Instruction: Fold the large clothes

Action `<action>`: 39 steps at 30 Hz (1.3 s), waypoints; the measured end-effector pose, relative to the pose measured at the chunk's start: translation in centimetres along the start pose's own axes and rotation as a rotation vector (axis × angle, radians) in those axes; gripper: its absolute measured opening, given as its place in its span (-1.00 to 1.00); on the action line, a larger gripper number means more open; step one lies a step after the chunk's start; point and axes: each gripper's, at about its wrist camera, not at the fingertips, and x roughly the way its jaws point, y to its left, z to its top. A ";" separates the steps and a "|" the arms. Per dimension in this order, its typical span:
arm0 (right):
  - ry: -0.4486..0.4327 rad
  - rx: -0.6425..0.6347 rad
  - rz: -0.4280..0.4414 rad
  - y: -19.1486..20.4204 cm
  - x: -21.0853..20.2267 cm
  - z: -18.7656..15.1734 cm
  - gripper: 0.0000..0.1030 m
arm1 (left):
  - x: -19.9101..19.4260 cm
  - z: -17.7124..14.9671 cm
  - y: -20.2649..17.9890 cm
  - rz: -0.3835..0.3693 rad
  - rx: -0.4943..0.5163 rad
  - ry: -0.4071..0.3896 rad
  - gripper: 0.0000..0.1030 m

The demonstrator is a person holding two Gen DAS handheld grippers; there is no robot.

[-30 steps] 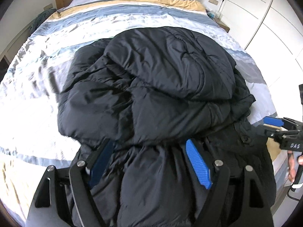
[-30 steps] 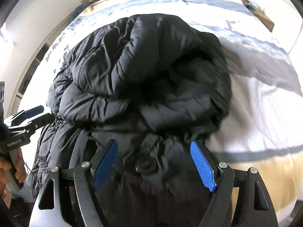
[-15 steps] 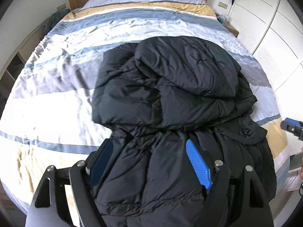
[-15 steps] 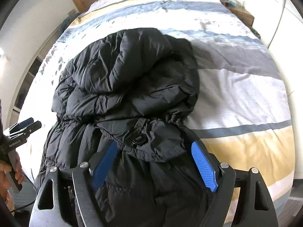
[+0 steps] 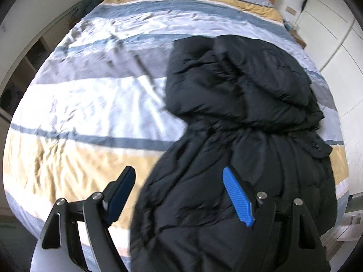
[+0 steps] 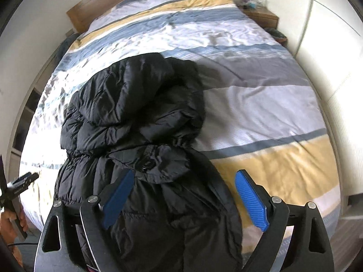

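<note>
A black puffy coat [image 5: 238, 104] lies bunched on the striped bedspread [image 5: 90, 95], its upper part folded over itself and its lower part reaching the near edge of the bed. My left gripper [image 5: 179, 195] hovers open above the coat's lower left edge, one pad over the bedspread and the other over the coat. In the right wrist view the coat [image 6: 136, 113] shows a round button on a flap. My right gripper [image 6: 185, 200] hangs above the coat's lower part with its jaws opening, and the pads do not press the fabric. The left gripper [image 6: 20, 183] shows at that view's left edge, with a hand below it.
A wooden headboard [image 6: 140, 0] closes the far end of the bed. A nightstand [image 6: 261, 15] with small items stands at the far right, beside white wardrobe doors [image 6: 329, 45]. Open shelving [image 5: 27, 68] runs along the left wall. Bare bedspread [image 6: 261, 104] lies right of the coat.
Both grippers have drawn back and risen, so the coat looks smaller. The left one slid left, its left pad now over the bedspread. The right jaws stand wider apart.
</note>
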 end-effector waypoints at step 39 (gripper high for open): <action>0.172 0.156 -0.156 -7.8 -1.5 -10.5 0.89 | 6.1 -12.5 9.0 -0.168 -0.254 0.213 0.53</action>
